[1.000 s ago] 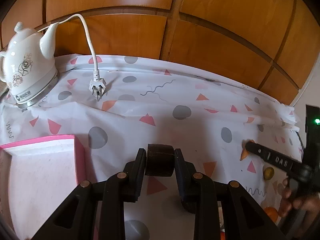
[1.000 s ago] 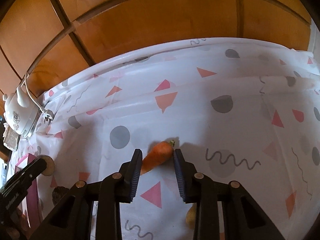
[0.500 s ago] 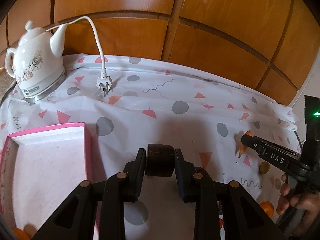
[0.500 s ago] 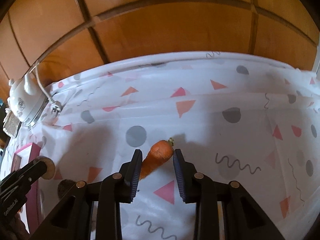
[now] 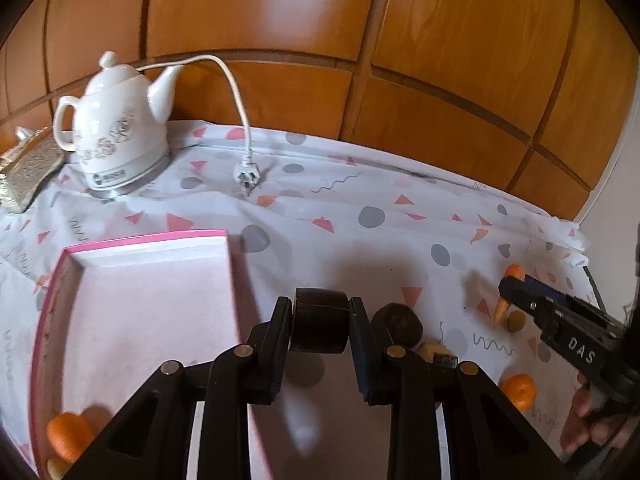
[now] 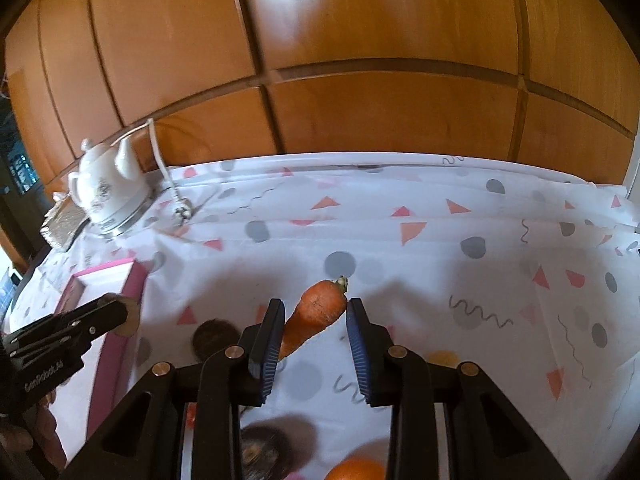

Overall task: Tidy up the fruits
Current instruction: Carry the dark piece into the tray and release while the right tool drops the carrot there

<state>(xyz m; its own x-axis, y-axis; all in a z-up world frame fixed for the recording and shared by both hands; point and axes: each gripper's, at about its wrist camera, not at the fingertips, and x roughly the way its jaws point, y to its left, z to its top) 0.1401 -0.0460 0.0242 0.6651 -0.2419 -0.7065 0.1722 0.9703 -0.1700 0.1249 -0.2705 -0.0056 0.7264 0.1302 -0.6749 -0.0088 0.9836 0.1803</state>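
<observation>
In the left wrist view my left gripper (image 5: 320,308) is shut on a dark brown round piece (image 5: 320,326), held in the air just right of the pink tray (image 5: 148,240). A small orange fruit (image 5: 66,436) lies in the tray's near corner. My right gripper (image 6: 315,308) is shut on a carrot (image 6: 316,316), which hangs tilted above the cloth with its stem end away from me. The left view shows that right gripper (image 5: 510,290) at the right with the carrot (image 5: 514,271) across its tip. The right view shows the left gripper (image 6: 120,312) beside the tray (image 6: 116,276).
On the patterned cloth lie another dark round piece (image 5: 400,324), an orange fruit (image 5: 520,390) and a small yellowish piece (image 5: 516,320). A white kettle (image 5: 116,140) with its cord and plug (image 5: 246,172) stands at the back left. Wooden panels close off the far side.
Both grippers have risen and pulled back. The carrot has left the cloth in the right gripper. The left gripper has carried its dark piece nearer the tray, more of which now shows.
</observation>
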